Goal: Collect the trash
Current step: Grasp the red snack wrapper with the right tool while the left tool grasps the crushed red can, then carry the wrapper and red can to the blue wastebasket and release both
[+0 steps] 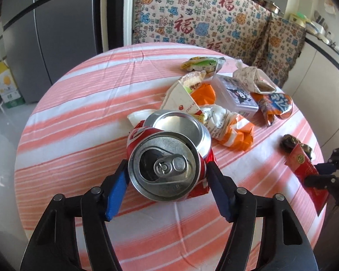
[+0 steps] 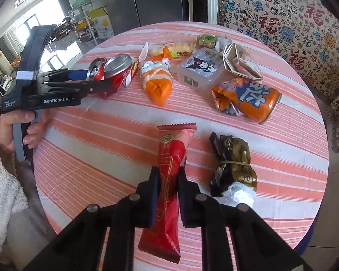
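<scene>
From the left wrist, the left gripper (image 1: 167, 178) has its fingers (image 1: 115, 194) pressed on both sides of a crushed red can (image 1: 162, 164), mid-desk (image 1: 79, 103); bare striped cloth lies open to the left, litter crowds the right. From the right wrist, the right gripper (image 2: 168, 194) points steeply down, its fingers nearly shut, pinching a red wrapper (image 2: 169, 180) near the desk's near edge, a black-gold wrapper (image 2: 232, 164) just beside. A hand (image 2: 22, 131) holds the left gripper's handle.

Shiny metal can (image 1: 167, 164), glossy wrapper (image 2: 168, 180)
</scene>
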### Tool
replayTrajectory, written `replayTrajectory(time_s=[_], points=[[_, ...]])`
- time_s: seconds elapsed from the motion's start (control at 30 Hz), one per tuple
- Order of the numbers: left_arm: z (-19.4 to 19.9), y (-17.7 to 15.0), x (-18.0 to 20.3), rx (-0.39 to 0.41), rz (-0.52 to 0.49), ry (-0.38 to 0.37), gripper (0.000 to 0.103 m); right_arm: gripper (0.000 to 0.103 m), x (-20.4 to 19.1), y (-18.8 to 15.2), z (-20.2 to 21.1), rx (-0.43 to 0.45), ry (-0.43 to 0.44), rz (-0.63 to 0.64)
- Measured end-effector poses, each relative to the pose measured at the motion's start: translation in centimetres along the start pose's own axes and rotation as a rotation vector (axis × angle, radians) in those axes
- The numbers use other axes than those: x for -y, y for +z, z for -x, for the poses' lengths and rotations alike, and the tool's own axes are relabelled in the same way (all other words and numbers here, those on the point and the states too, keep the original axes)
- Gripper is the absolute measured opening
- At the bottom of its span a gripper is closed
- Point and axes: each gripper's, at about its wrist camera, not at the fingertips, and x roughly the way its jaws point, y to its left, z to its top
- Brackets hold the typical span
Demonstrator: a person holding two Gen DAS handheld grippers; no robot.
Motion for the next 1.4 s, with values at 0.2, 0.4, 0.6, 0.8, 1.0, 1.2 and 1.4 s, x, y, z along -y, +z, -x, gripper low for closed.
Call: replayTrajectory(time_s=[0.2, 0.4, 0.6, 0.8, 1.0, 1.2, 1.4], points=[[1.6, -2.1, 1.6, -0.021, 0.081, -0.052, 0.069, 0.014, 0.4, -0.8, 2.1, 0.042, 0.030, -0.030], [3.5, -4.3, 5.6, -0.015, 0.061, -0.089, 0.069, 0.014, 1.6, -2.8, 3.7, 0.064, 0.041, -0.070], [3.5, -4.8, 8.9, -0.019, 0.013, -0.054, 0.069, 0.013, 3.7, -4.1, 4.3, 0.078, 0.038, -0.124], [2.1, -6.0, 8.8, -0.085, 0.020, -0.061, 0.072, 0.013, 4.2, -4.9, 4.6, 0.075, 0.021, -0.131], [0.7, -5.2, 8.3, -0.120, 0.053, -0.164, 0.098, 0.013, 4.1, -5.7, 4.0, 0.065, 0.028, -0.128], [-0.7, -3.7, 9.7, -0.138, -0.022, -0.125, 0.079, 0.013, 4.0, -5.7, 3.9, 0.071, 0.033, -0.135], [0.2, -4.0, 9.6, -0.115, 0.011, -0.134, 0.074, 0.013, 4.1, -5.9, 5.0, 0.096, 0.017, -0.134]])
